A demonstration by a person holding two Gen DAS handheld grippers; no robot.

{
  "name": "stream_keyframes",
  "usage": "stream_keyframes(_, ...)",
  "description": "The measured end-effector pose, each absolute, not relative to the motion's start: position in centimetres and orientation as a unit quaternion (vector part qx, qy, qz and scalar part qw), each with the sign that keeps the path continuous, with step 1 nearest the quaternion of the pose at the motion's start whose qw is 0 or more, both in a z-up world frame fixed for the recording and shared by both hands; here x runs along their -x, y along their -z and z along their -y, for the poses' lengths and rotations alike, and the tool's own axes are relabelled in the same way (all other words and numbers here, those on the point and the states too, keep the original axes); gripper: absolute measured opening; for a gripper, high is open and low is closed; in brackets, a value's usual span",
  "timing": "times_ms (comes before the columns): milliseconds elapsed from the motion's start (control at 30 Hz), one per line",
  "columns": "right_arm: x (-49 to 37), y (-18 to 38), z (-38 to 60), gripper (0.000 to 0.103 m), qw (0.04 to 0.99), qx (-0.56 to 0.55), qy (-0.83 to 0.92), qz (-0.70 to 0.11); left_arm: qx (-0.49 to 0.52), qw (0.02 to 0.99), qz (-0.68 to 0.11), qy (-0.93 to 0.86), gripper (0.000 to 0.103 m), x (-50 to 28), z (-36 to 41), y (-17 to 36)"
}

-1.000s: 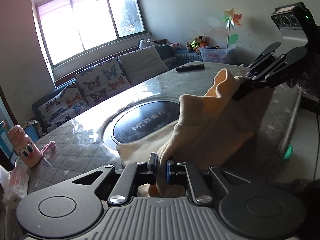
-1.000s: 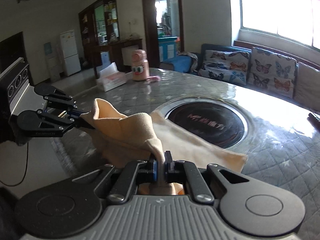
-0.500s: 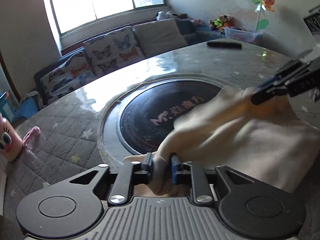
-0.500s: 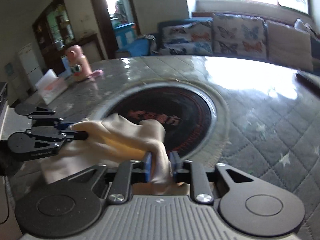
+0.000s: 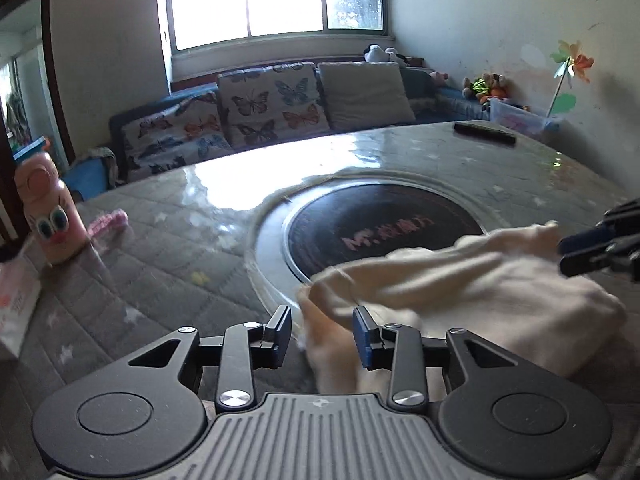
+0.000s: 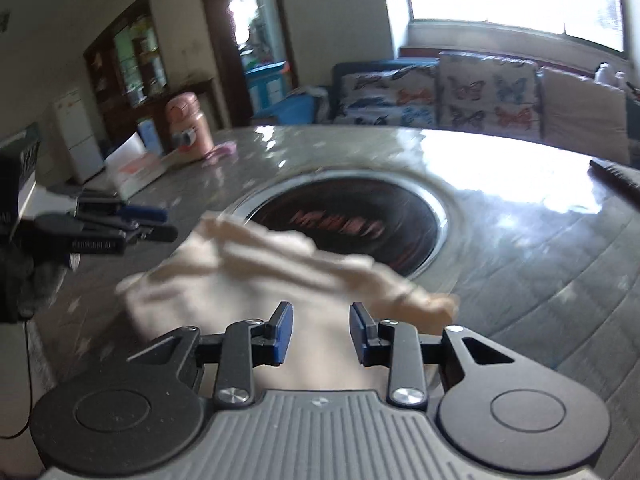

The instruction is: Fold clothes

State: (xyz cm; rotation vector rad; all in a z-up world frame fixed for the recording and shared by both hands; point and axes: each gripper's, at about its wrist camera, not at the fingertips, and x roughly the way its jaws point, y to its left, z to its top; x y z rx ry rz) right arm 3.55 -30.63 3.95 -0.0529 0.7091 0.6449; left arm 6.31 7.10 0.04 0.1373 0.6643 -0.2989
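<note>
A cream cloth (image 5: 460, 280) lies folded over on the grey quilted table (image 5: 160, 256), its far edge over the rim of the round dark hotplate (image 5: 380, 224). My left gripper (image 5: 322, 320) is low over the cloth's near left corner. Its jaws are opening, and the fabric sits loose between the pads with a gap on the left. My right gripper (image 6: 320, 316) hovers over the cloth (image 6: 260, 276) at the other corner. Its jaws are also opening, with both pads off the fabric. Each gripper shows in the other's view: the right gripper (image 5: 564, 256) and the left gripper (image 6: 170, 224).
A pink cartoon bottle (image 5: 48, 220) and a tissue pack (image 5: 16, 300) stand at the table's left end, with a small pink item (image 5: 108, 222) beside the bottle. A black remote (image 5: 484, 133) lies at the far right. A sofa with butterfly cushions (image 5: 264, 108) runs behind the table.
Both grippers carried the raised cloth edge forward and down onto the table. Their jaws, which were shut on the fabric, have spread apart and let it go.
</note>
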Motion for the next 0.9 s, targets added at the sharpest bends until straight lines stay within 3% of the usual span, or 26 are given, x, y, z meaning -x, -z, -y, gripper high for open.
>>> stream_keyframes(300,0.1,-2.4,29.0,0.031,0.874,0.067,-0.329,-0.353,-0.023,0.917,-0.367,0.157,0.036,-4.0,-7.7,1.6)
stream_keyframes(367,0.2,-2.5,29.0,0.032,0.873,0.068,-0.330,-0.351,-0.019,0.914,-0.371,0.162,0.029,-3.9,-7.9,1.8)
stream_keyframes(400,0.2,-2.5,29.0,0.032,0.873,0.072,-0.331,-0.352,-0.018,0.912,-0.373,0.167,0.016,-3.8,-8.0,1.8)
stream_keyframes(500,0.3,-2.4,28.8,0.032,0.872,0.083,-0.328,-0.353,-0.012,0.909,-0.378,0.176,0.008,-3.3,-8.2,1.8)
stream_keyframes(700,0.9,-2.8,29.2,0.032,0.862,0.099,-0.339,-0.363,-0.010,0.898,-0.395,0.193,0.009,-1.0,-8.6,1.4)
stream_keyframes(900,0.5,-3.6,29.7,0.033,0.859,0.066,-0.353,-0.365,0.028,0.914,-0.360,0.183,0.013,-2.3,-9.6,-0.8)
